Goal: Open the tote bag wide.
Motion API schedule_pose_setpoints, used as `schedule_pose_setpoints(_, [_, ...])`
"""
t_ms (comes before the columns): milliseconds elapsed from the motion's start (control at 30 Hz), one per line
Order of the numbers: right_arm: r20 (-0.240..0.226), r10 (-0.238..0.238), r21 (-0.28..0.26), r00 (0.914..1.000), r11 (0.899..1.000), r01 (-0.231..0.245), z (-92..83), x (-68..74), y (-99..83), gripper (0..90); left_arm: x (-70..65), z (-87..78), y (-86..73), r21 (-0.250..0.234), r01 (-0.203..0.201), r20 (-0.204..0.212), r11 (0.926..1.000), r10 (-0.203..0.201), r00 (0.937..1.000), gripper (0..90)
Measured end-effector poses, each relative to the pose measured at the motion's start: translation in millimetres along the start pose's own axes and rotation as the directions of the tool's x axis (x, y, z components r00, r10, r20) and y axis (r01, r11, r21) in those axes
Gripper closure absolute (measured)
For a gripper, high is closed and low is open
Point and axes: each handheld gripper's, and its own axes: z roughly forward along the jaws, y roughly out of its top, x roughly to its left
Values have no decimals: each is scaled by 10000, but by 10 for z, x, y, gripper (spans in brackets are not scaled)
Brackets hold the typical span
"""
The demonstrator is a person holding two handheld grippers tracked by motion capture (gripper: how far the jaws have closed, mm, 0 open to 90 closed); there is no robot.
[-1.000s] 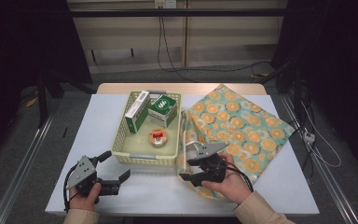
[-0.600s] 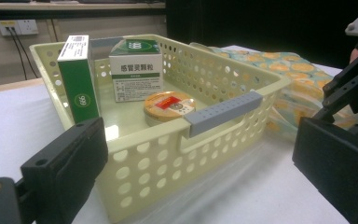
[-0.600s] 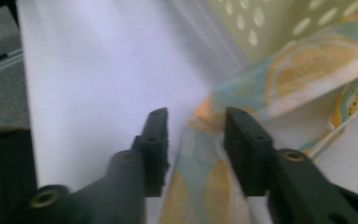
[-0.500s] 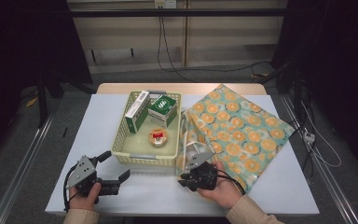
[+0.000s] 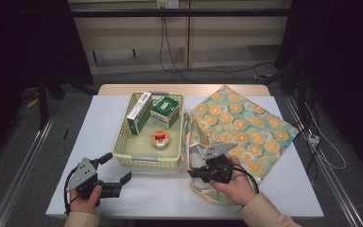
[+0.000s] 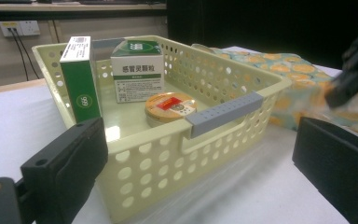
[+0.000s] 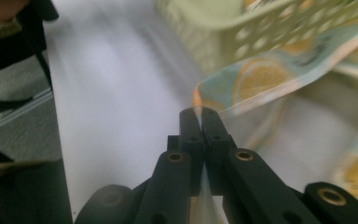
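A pale yellow basket (image 5: 123, 137) (image 6: 140, 154) holds a tall green-and-white box (image 5: 139, 112) (image 6: 79, 79), a squarer green box (image 5: 164, 111) (image 6: 136, 70) and a round tin (image 5: 159, 138) (image 6: 170, 106). To its right lies a cloth bag (image 5: 246, 123) (image 6: 279, 65) with an orange-slice print. My right gripper (image 5: 191, 172) (image 7: 198, 114) has just been closing and is now shut on the bag's near left edge (image 7: 261, 77), with the fabric pinched between its jaws. My left gripper (image 5: 119, 166) (image 6: 200, 135) stands open in front of the basket's near left corner, holding nothing.
The white table (image 5: 170, 194) has free room in front of the basket and between my two hands. The basket's wall (image 7: 242, 18) is close beyond the pinched fabric. Dark floor, rails and cables surround the table.
The right gripper's jaws have closed on the bag's edge, and the hand shifted slightly at the bag's near left corner. The left gripper has not moved.
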Motion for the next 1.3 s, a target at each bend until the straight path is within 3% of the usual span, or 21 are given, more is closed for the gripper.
schedule_pose_setpoints(233, [1061, 57, -485, 9943, 9988, -6, -297, -211, 71, 900, -4, 4, 0, -7, -6, 0, 10000, 6, 10000, 28])
schedule_pose_setpoints(400, [1934, 572, -640, 9795, 9969, -456, -432, -502, -5, 900, 3, -5, 0, 21, -27, -36, 10000, 27, 10000, 28])
schedule_pose_setpoints(700, [3209, 1665, -1194, 9324, 9837, -1346, -644, -941, -232, 900, 5, 0, -3, 83, -55, -11, 10000, 55, 10000, 28])
schedule_pose_setpoints(1100, [4497, 2414, -1133, 8599, 9704, -2131, -816, -1397, -496, 898, 5, 0, -9, 51, 69, -39, 10000, -69, 10000, 28])
schedule_pose_setpoints(1267, [4965, 2409, -797, 8339, 9693, -2326, -819, -1504, -590, 896, 5, 4, -10, 62, 46, -10, 10000, -46, 10000, 28])
schedule_pose_setpoints(1300, [4980, 2442, -761, 8321, 9681, -2386, -817, -1519, -609, 896, 4, 5, -10, 61, 47, -7, 10000, -47, 10000, 28])
